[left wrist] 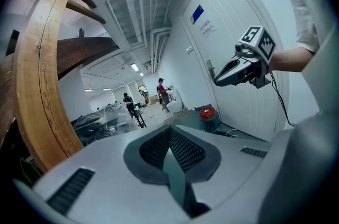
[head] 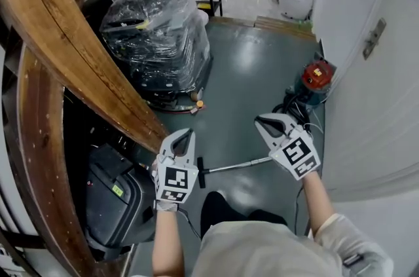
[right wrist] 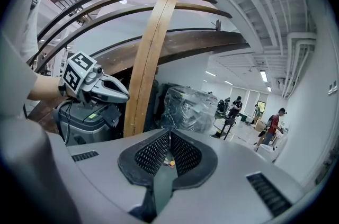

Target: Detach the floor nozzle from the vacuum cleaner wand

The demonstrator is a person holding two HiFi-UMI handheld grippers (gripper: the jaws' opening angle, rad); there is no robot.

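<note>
Left tool and right tool hang clenched and empty above the floor nozzle, which lies at the left tool's 5 o'clock, its wand running toward 3 o'clock. Best open both, pin the nozzle, and pull the wand straight along its axis.

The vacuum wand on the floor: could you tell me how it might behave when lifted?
The wand looks like a straight shiny metal tube, so probably stiff and perhaps slippery. The nozzle at one end would likely weigh that end down.
</note>
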